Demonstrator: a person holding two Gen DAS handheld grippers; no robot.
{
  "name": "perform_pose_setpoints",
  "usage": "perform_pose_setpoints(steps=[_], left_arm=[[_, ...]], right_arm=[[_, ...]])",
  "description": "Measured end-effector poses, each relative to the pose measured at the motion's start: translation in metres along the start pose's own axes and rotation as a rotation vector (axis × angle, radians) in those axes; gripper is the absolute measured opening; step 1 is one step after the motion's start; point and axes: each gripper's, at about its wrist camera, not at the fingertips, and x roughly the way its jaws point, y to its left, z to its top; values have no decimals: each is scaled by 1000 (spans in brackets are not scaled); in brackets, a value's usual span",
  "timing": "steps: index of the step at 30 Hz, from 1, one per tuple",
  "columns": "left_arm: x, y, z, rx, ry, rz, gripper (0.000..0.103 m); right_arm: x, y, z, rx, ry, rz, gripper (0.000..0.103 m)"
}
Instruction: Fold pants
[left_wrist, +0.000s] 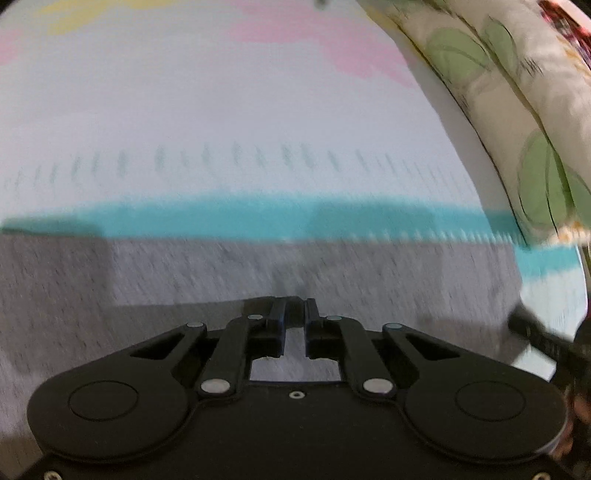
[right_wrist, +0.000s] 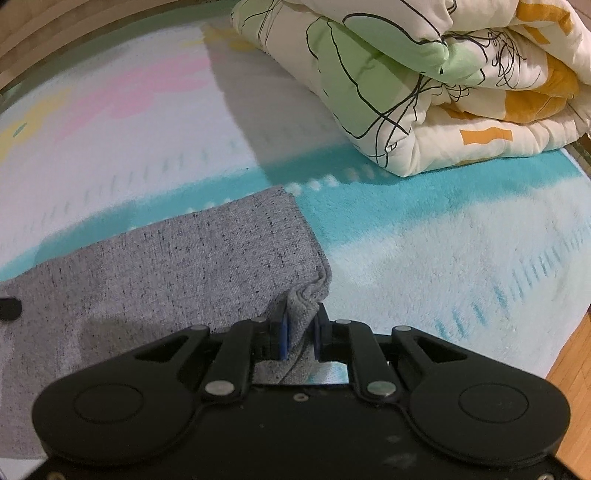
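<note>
Mid-fold, by the look of it. Nearest, right gripper clamped on the near right corner of the grey pants, jaws pinching bunched layers. Left gripper over the same cloth, jaws nearly together, grip impossible to tell through blur. Pants flat on the pastel blanket. Next, likely: carry the corner across, edges matched. Farther right, folded quilt. No containers visible.

- There was one pair of grey pants, lying as a folded stack of layers on the blanket.
- There was one fleece blanket, pale with a single teal band, pink and yellow patches.
- There was one folded quilt, printed with green leaves and orange shapes.
- There were two black grippers: one left gripper and one right gripper, each with two fingers.
</note>
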Motion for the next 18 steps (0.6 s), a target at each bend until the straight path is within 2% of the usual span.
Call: perform_pose_setpoints(steps=[6, 9, 12, 14, 18], left_arm=[[-17, -5, -35, 25, 54, 6, 12], [-24, -4, -51, 56, 121, -14, 13], [-33, 1, -54, 88, 151, -27, 13], [-43, 9, -49, 96, 143, -11, 14], [-73, 39, -38, 100, 26, 100, 14]], right_arm=[[-9, 3, 4, -10, -7, -11, 13], [-19, 9, 7, -38, -25, -24, 13], [-35, 16, 13, -50, -52, -26, 13], [-49, 23, 17, -56, -78, -16, 13], [-85, 51, 25, -100, -156, 5, 12]])
